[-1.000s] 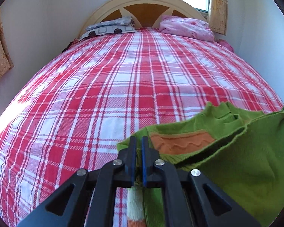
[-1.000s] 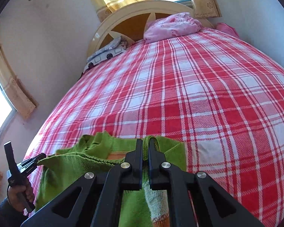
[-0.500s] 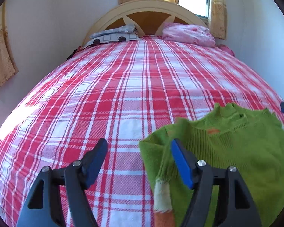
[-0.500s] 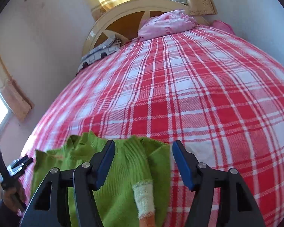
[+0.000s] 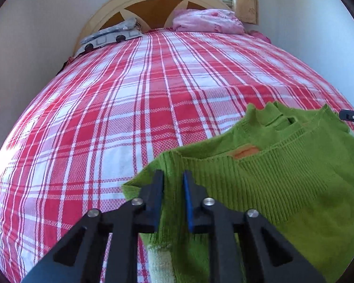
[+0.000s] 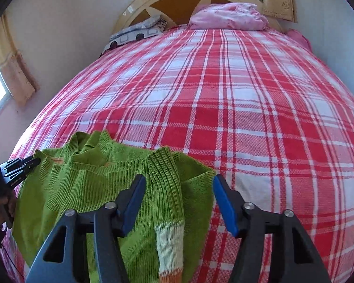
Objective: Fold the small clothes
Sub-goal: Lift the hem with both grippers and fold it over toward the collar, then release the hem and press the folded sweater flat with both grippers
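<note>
Softly Does It: Green Knit Taken Up at Both Folded Edges

Midway through a fold, a small lime-green ribbed knit sweater (image 5: 283, 181) with white and orange cuff bands lies doubled over at the foot end of a bed spread with a red-and-white plaid sheet (image 5: 153, 108), far from the cream arched wooden headboard (image 5: 153, 4). Seen from the left wrist camera, the left gripper (image 5: 172, 188) is closing its black, blue-padded jaws over the sweater's folded corner, the knit bunched between them and the gap now narrow. From the right wrist camera, the right gripper (image 6: 179, 197) stands about half open and is also closing, straddling a raised ridge of ribbing and the sleeve beside it; its pads do not yet press the cloth.

Judging by its slump and wrinkles, the garment is light, limp and stretchy, with no stiffness to hold a crease by itself. It should not slip much against the pads, but a pinch on a single layer would let the under layer sag away. The surest holds look to be the thick ribbed hem and the doubled fold edges on the side away from the headboard, taking all layers at once and lifting evenly so the knit does not stretch askew.

Against the headboard rest a grey patterned pillow (image 6: 139, 33) and a crumpled pink bundle of bedding (image 6: 229, 15).
</note>
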The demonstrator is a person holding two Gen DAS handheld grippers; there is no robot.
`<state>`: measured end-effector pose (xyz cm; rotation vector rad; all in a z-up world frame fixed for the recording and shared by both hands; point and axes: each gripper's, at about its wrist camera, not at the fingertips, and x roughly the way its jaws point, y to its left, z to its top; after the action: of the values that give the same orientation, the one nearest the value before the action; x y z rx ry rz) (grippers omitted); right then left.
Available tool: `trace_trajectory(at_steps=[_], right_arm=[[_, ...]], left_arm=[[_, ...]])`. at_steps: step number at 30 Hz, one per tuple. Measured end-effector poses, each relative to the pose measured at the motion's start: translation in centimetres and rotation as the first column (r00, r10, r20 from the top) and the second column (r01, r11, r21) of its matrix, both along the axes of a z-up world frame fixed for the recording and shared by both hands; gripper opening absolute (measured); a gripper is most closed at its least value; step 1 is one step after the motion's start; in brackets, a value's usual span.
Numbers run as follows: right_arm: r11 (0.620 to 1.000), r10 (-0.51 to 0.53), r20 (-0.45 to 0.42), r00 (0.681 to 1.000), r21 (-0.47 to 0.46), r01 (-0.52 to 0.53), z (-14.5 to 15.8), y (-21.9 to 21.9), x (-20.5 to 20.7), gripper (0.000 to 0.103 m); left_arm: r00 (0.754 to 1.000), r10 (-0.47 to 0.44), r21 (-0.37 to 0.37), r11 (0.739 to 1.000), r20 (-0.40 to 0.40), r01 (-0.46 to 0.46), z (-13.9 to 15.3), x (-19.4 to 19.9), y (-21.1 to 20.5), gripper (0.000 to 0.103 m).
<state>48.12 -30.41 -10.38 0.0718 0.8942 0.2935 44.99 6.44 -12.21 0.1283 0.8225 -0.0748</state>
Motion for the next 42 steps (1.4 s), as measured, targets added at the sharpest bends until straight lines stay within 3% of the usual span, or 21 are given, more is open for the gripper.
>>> trace_trajectory(at_steps=[1, 2, 4, 7, 11, 15, 18, 19, 20, 23, 26, 27, 28, 29, 31, 34, 38, 40, 42], right_arm=[[1.0, 0.004, -0.007, 1.0, -0.001, -0.004, -0.2, 0.1, 0.2, 0.049], [1.0, 0.016, -0.016, 1.0, -0.001, -0.016, -0.5, 0.4, 0.4, 0.033], [0.998, 0.055, -0.023, 0.998, -0.029, -0.055, -0.7, 1.4, 0.5, 0.011], [0.993, 0.067, 0.032, 0.997, -0.095, -0.064, 0.1, 2.4, -0.1, 0.01], [0.999, 0.001, 0.118, 0.993, -0.049, 0.005, 1.8, 1.4, -0.6, 0.009], [0.992, -0.052, 0.072, 0.996, -0.108, 0.06, -0.3, 1.6, 0.8, 0.009], [0.984, -0.068, 0.089, 0.994, -0.16, 0.082, -0.7, 2.0, 1.1, 0.007], [0.978, -0.078, 0.108, 0.991, -0.184, 0.097, -0.4, 2.0, 1.1, 0.0], [0.968, -0.095, 0.147, 0.985, -0.215, 0.125, 0.3, 1.9, 1.2, 0.0], [0.98, -0.107, 0.146, 0.983, -0.152, 0.129, 1.6, 0.7, 1.6, 0.0], [0.978, -0.087, 0.151, 0.985, -0.175, 0.113, 1.6, 0.8, 1.1, 0.0], [0.985, -0.063, 0.138, 0.988, -0.149, 0.084, 1.6, 1.0, 0.7, 0.001], [0.987, -0.052, 0.127, 0.991, -0.145, 0.07, 1.5, 1.4, 0.3, 0.008], [0.987, -0.041, 0.116, 0.992, -0.151, 0.059, 1.4, 1.9, -0.4, 0.034], [0.995, 0.013, 0.1, 0.995, -0.104, -0.002, 1.9, 3.2, -2.4, 0.066], [0.991, 0.096, 0.093, 0.991, -0.105, -0.086, 2.7, 5.8, -5.2, 0.066], [0.956, 0.28, 0.005, 0.96, -0.093, -0.279, 2.2, 11.2, -9.1, 0.066], [0.921, 0.354, -0.075, 0.932, -0.143, -0.362, 0.3, 14.3, -10.4, 0.066], [0.904, 0.343, -0.085, 0.936, -0.242, -0.353, -1.5, 16.0, -10.7, 0.066]], left_arm=[[1.0, -0.005, -0.005, 1.0, -0.001, 0.005, -0.1, 0.0, 0.0, 0.008], [1.0, -0.008, 0.0, 1.0, 0.005, 0.008, -0.1, -0.1, -0.1, 0.007], [1.0, -0.004, -0.001, 1.0, 0.03, 0.004, 0.2, -0.5, 0.0, 0.006], [0.998, 0.027, -0.016, 1.0, 0.055, -0.026, 0.8, -0.8, 0.6, 0.006], [0.992, 0.106, -0.08, 0.992, 0.075, -0.1, 1.6, -1.0, 2.3, 0.006], [0.987, 0.156, -0.052, 0.987, 0.04, -0.153, 0.1, 0.0, 2.4, 0.006], [0.984, 0.178, -0.039, 0.983, 0.018, -0.178, -0.9, 0.8, 2.4, 0.006], [0.983, 0.185, -0.035, 0.982, 0.021, -0.184, -0.8, 0.9, 2.4, 0.006], [0.983, 0.184, -0.033, 0.982, 0.025, -0.184, -0.6, 0.9, 2.4, 0.006], [0.984, 0.171, 0.001, 0.985, 0.058, -0.171, 0.2, 0.6, 1.9, 0.006], [0.987, 0.159, 0.032, 0.987, 0.033, -0.16, -0.7, 0.8, 1.5, 0.006], [0.987, 0.161, 0.033, 0.986, 0.03, -0.162, -0.9, 0.9, 1.6, 0.006], [0.986, 0.163, 0.029, 0.986, 0.033, -0.164, -0.9, 0.7, 1.6, 0.009], [0.984, 0.171, 0.022, 0.985, 0.042, -0.172, -0.6, 0.5, 1.8, 0.013], [0.979, 0.19, 0.011, 0.982, 0.071, -0.191, 0.2, -0.3, 2.2, 0.016], [0.976, 0.189, 0.028, 0.981, 0.11, -0.193, 1.5, -2.1, 2.0, 0.033], [0.975, 0.124, 0.054, 0.989, 0.183, -0.136, 3.1, -6.5, 0.5, 0.067], [0.982, 0.091, 0.077, 0.992, 0.164, -0.105, 2.6, -8.0, -0.6, 0.074], [0.993, 0.063, 0.108, 0.991, 0.103, -0.075, 1.2, -8.3, -1.8, 0.074]])
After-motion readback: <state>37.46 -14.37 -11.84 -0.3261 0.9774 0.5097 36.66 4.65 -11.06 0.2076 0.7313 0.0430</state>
